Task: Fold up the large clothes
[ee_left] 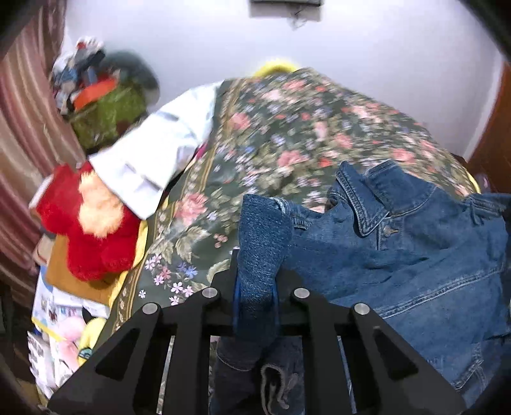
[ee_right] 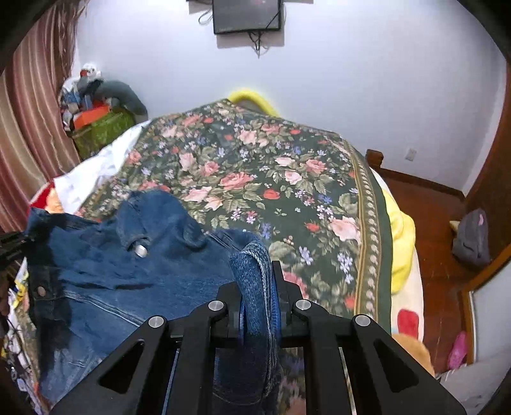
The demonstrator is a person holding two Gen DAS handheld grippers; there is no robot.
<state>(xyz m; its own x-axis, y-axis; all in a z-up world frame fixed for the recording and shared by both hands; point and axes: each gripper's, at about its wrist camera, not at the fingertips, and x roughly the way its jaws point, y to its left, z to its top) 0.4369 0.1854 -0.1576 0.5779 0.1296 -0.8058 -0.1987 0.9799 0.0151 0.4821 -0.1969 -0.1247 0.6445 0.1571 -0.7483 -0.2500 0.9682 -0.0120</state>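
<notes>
A blue denim jacket [ee_left: 415, 255] hangs stretched between my two grippers above the flowered bedspread [ee_left: 287, 137]. My left gripper [ee_left: 257, 274] is shut on a fold of the jacket's left edge. The collar and a button show to its right. In the right wrist view the jacket [ee_right: 127, 274] spreads to the left, and my right gripper [ee_right: 257, 287] is shut on a fold of its right edge. The bedspread [ee_right: 255, 178] lies beyond it.
A white shirt [ee_left: 153, 156] and a red plush toy [ee_left: 92, 230] lie at the bed's left side. A green bag piled with clutter [ee_right: 95, 124] stands by the curtain. A grey bag [ee_right: 472, 239] sits on the wooden floor at right. A screen [ee_right: 247, 16] hangs on the wall.
</notes>
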